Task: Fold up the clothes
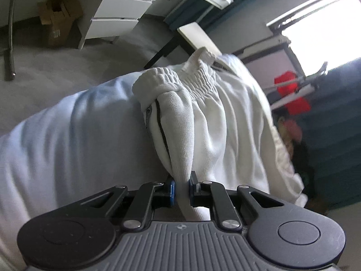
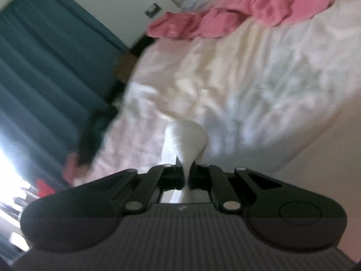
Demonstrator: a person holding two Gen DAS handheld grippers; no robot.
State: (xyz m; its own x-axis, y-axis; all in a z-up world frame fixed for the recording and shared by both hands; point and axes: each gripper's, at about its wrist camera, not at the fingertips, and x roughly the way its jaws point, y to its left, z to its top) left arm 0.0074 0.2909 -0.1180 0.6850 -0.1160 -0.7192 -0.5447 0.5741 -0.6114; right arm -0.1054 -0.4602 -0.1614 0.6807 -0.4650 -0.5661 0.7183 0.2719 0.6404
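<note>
A white knit garment (image 1: 216, 122) with a gathered elastic waistband and a dark zip pocket hangs over the bed. My left gripper (image 1: 182, 187) is shut on a fold of it beside the zip. In the blurred right wrist view, my right gripper (image 2: 188, 176) is shut on another bunched part of the white garment (image 2: 187, 140), held above the bed (image 2: 259, 85).
A pink garment (image 2: 237, 15) lies crumpled at the far end of the bed. Teal curtains (image 2: 40, 72) and a bright window are at the side. A white drawer unit (image 1: 121, 11), a cardboard box (image 1: 58, 18) and a white table (image 1: 198, 36) stand on the grey carpet.
</note>
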